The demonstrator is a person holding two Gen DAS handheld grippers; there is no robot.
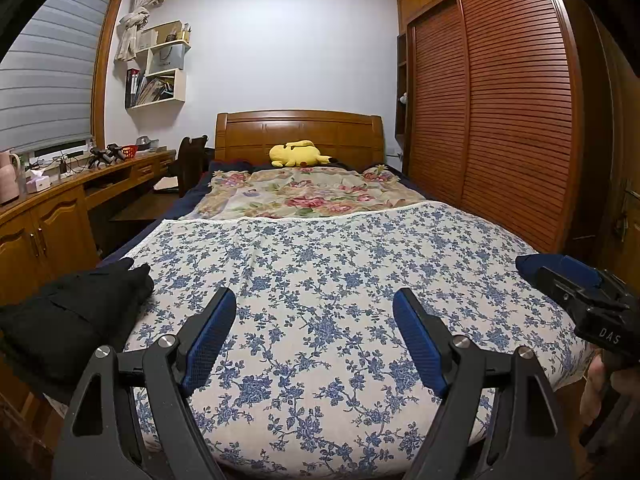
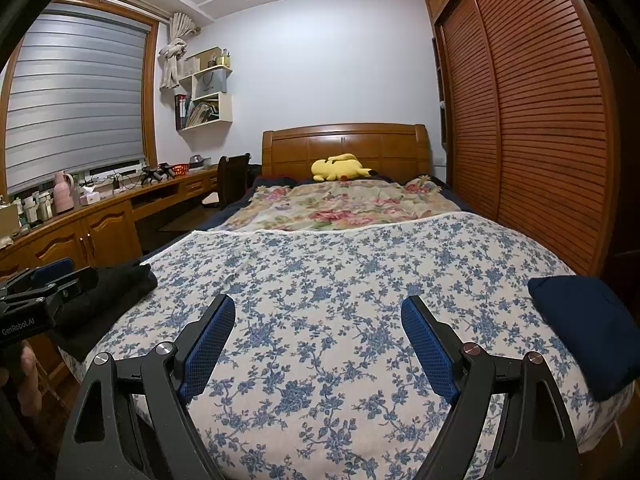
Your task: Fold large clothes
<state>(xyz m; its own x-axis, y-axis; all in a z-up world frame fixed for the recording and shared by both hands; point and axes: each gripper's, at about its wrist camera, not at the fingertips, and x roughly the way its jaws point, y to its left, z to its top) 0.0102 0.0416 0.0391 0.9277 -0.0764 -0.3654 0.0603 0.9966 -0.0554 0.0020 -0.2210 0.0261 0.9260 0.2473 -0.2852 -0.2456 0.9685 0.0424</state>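
A black folded garment [image 1: 76,312] lies at the bed's near left corner, on the blue-flowered sheet [image 1: 320,264]; in the right wrist view the same black garment [image 2: 120,284] shows behind the other gripper's body. A navy folded garment [image 2: 588,328] rests at the bed's near right edge. My left gripper [image 1: 314,300] hovers over the foot of the bed, open, nothing between its blue pads. My right gripper [image 2: 318,304] is open too, over the sheet, between the two garments and apart from both.
A rose-patterned blanket [image 1: 304,196] and a yellow plush toy [image 1: 298,155] lie toward the wooden headboard. A slatted wardrobe [image 1: 492,112] lines the right side. A wooden desk [image 1: 80,188] with clutter and a chair runs along the left under the window.
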